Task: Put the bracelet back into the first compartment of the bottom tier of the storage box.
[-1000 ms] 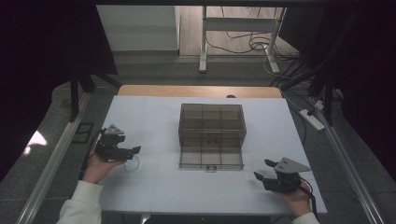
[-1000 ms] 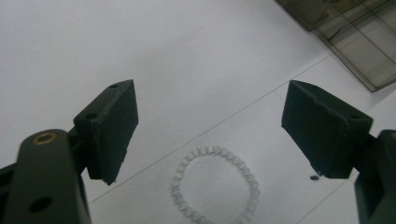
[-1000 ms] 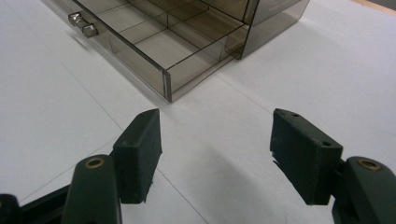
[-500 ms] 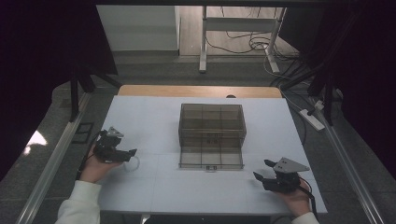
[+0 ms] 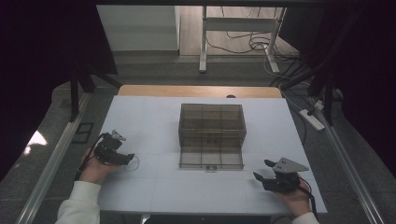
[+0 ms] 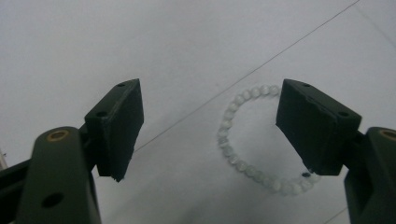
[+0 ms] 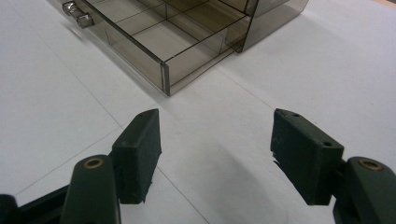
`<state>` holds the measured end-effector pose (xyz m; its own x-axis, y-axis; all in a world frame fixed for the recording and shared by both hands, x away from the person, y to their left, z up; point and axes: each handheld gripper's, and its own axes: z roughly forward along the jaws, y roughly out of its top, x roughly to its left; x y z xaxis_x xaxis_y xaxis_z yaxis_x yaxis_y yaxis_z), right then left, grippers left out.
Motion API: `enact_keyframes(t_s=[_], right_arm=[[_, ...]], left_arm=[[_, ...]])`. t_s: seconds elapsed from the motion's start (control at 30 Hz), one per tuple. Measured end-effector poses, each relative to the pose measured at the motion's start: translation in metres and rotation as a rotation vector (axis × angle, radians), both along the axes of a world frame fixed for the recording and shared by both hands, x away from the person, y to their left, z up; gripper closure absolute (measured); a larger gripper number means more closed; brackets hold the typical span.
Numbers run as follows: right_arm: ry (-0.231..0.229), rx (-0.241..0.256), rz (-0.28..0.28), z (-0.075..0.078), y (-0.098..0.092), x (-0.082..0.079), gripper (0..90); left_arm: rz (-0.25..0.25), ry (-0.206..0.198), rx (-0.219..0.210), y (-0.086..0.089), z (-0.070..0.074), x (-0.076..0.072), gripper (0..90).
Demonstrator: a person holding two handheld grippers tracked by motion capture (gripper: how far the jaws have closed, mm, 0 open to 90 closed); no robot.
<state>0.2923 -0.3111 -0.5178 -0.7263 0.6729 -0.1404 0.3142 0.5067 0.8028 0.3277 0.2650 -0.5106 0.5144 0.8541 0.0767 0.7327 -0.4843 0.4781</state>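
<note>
With both grippers spread, the left gripper [image 6: 210, 135] is poised over the bead bracelet [image 6: 254, 140] lying flat on the table [image 5: 154, 116], where thin beads could be missed and pushed aside.

High view: fixed overhead at near edge, looks fwd and down over the whole white bench [image 5: 154, 116]. Left tool cam: close, aimed down at bench by left edge. Right tool cam: low, close, faces the smoky clear plastic drawer box [image 7: 187, 42], shared w/ high view [image 5: 212, 133].

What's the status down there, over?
Left gripper open over bead bracelet. Right gripper open, empty. Drawer organizer pulled open. Nothing in the way.
</note>
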Motion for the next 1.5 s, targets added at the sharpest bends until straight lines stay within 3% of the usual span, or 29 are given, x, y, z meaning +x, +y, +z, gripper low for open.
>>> enact_keyframes(t_s=[0.17, 0.5, 0.63, 0.7, 0.9, 1.07, 1.4, 1.5], right_arm=[[-0.002, 0.002, -0.002, 0.0, 0.0, 0.0, 33.2], [-0.004, 0.002, -0.006, 0.002, 0.0, -0.001, 33.1], [-0.001, 0.001, -0.006, 0.001, 0.0, 0.0, 33.1], [-0.001, -0.001, -0.006, 0.001, 0.0, 0.0, 33.0], [0.0, -0.003, -0.007, 0.002, 0.002, -0.001, 33.0], [0.004, -0.004, -0.009, 0.0, 0.001, -0.001, 33.0], [0.001, -0.009, -0.017, 0.001, 0.002, -0.001, 33.0], [0.002, -0.014, -0.015, 0.0, 0.002, -0.001, 33.0]], left_arm=[[-0.009, 0.033, 0.037, -0.002, -0.006, 0.002, 26.1], [-0.034, 0.096, 0.032, 0.0, -0.011, 0.006, 30.6], [-0.062, 0.141, -0.035, 0.001, -0.011, 0.006, 51.4], [-0.062, 0.146, -0.041, 0.001, -0.011, 0.006, 54.3], [-0.082, 0.144, -0.04, -0.002, -0.01, 0.004, 67.3], [-0.114, 0.14, -0.037, -0.005, -0.01, 0.003, 84.8], [-0.12, 0.099, 0.005, -0.007, -0.007, 0.0, 86.2], [-0.096, 0.069, -0.039, 0.001, -0.001, -0.002, 86.5]])
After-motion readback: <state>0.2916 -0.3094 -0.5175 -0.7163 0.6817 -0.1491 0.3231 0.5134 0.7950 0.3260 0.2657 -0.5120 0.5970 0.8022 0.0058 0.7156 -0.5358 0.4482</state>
